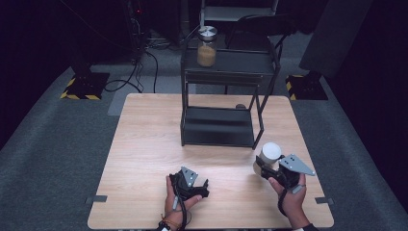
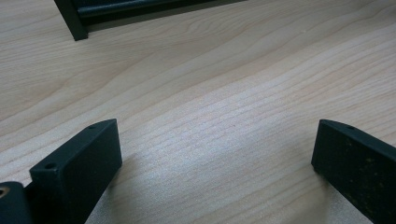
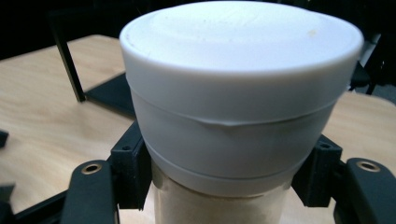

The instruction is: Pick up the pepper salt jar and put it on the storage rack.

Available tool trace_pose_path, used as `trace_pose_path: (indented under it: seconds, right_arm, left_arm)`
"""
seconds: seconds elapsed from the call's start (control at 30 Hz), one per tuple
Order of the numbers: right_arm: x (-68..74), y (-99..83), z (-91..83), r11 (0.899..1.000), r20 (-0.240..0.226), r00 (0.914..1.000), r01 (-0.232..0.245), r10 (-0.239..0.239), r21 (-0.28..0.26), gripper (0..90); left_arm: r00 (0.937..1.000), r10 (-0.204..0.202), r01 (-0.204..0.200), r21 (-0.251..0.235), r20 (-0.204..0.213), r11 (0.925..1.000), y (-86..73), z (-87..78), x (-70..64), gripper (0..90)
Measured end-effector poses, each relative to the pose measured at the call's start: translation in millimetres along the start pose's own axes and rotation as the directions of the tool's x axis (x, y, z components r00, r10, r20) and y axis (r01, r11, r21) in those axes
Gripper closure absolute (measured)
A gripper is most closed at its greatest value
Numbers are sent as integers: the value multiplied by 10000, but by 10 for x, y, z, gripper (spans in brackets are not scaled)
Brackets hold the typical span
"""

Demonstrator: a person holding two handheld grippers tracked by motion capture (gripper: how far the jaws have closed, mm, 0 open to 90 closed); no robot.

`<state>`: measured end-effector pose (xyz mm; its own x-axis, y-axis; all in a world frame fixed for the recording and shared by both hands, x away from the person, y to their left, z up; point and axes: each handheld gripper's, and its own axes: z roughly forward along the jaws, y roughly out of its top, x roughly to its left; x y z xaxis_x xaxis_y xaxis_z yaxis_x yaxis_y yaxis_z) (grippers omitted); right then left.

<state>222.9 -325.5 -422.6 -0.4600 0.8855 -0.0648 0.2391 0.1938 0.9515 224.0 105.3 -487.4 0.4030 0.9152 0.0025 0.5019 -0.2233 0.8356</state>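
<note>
A jar with a white lid [image 1: 269,153] [image 3: 238,93] and pale powder inside stands on the wooden table [image 1: 144,159] near the right front. My right gripper [image 1: 263,167] [image 3: 224,179] is shut on it, one jaw on each side just under the lid. My left gripper [image 1: 206,187] [image 2: 215,161] rests low over the bare table at the front centre, open, with nothing between its jaws. A second jar [image 1: 207,46], glass with a metal lid and tan contents, stands on the top shelf of a black metal rack [image 1: 226,77].
The black rack's lower shelf [image 1: 219,126] lies on the table's far middle, its legs [image 2: 72,21] ahead of my left gripper. A small dark object [image 1: 240,106] sits behind the rack. Around the table is grey carpet with cables and stand bases.
</note>
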Motion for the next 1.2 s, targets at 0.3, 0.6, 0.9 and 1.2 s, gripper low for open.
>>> trace_pose_path:
  seconds: [0.3, 0.6, 0.9, 1.2]
  right_arm:
    - [21, 367, 95, 9988, 128, 9999, 82, -75, -492, 338]
    - [85, 749, 227, 9941, 462, 9988, 187, -138, -1070, 339]
    - [209, 1202, 329, 9911, 1286, 9916, 283, -114, -1302, 339]
    - [243, 1581, 418, 9835, 1569, 9876, 375, -94, -1771, 339]
  left_arm:
    - [10000, 6, -6, 6, -4, 10000, 1, 0, 0, 12]
    - [10000, -4, 4, 6, -9, 10000, 1, 0, -2, 12]
    - [10000, -3, 3, 6, -3, 10000, 1, 0, -1, 12]
    - [10000, 6, -6, 1, -5, 10000, 1, 0, -1, 12]
